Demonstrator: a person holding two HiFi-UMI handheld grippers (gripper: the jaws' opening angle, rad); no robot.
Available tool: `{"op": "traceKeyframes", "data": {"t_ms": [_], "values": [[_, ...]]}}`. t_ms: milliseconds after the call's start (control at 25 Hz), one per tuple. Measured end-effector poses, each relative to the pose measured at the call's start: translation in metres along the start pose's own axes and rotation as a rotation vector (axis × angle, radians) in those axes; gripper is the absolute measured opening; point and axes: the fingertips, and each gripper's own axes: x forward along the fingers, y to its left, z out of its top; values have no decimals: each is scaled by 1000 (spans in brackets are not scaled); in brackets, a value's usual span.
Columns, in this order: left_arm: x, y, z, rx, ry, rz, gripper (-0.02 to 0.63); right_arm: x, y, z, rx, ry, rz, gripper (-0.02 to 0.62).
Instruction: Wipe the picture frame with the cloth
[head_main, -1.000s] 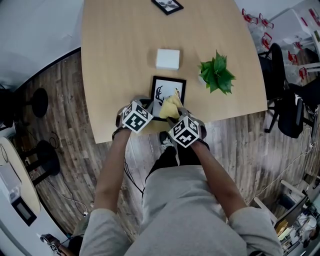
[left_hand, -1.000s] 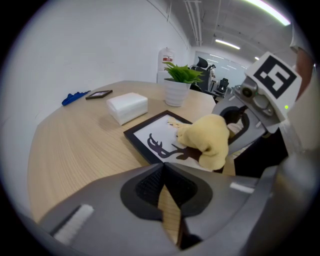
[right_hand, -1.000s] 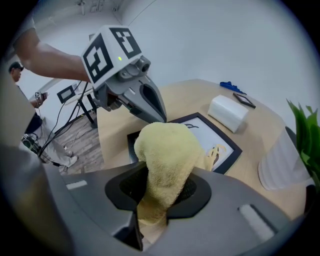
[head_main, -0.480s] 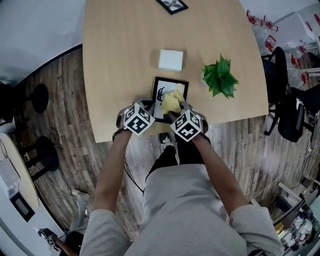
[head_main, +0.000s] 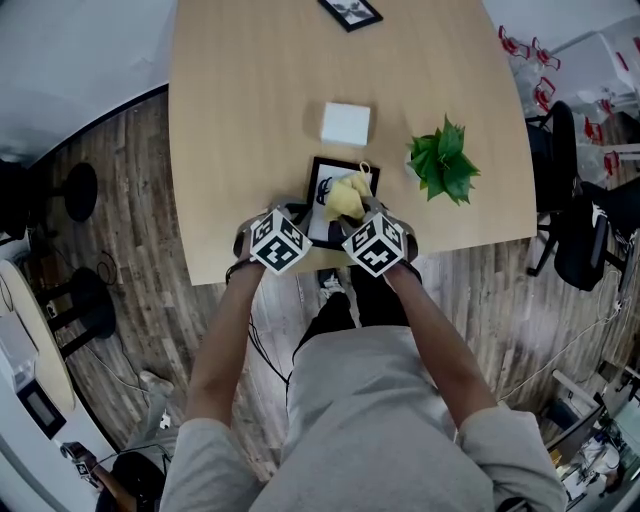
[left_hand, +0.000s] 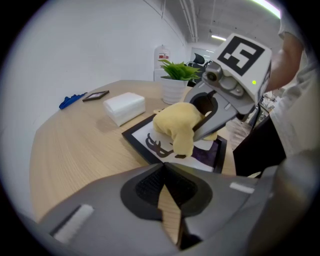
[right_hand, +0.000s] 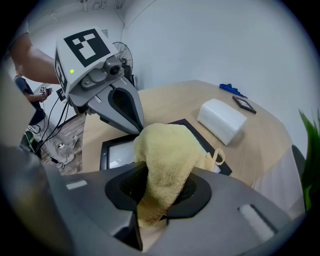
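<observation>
A black picture frame with a white print lies flat near the table's front edge. My right gripper is shut on a yellow cloth, which rests bunched on the glass over the frame's far right part. In the right gripper view the cloth fills the jaws of the right gripper and hides much of the frame. My left gripper is shut and holds nothing, its tip at the frame's near left edge. In the left gripper view the left gripper points at the frame and the cloth.
A white box stands just beyond the frame. To the right is a potted green plant. A second small frame lies at the table's far edge, with a blue object near it. Office chairs stand on the right.
The right gripper has pushed the yellow cloth across the glass toward the frame's far edge. The left gripper has stayed at the frame's near left edge.
</observation>
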Motion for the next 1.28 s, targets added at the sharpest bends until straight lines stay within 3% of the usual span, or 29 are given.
{"op": "traceKeyframes", "data": {"t_ms": [480,1040,1280], "values": [[0,0,-1,-11,6,0,52,5,-31,11,-7,5,-43,97],[0,1,0,-35,4,-3,52,-1,-95,29,20,-23,-177,95],[0,2,0,-33,5,1,52,7,-99,33,29,-2,-131,95]]}}
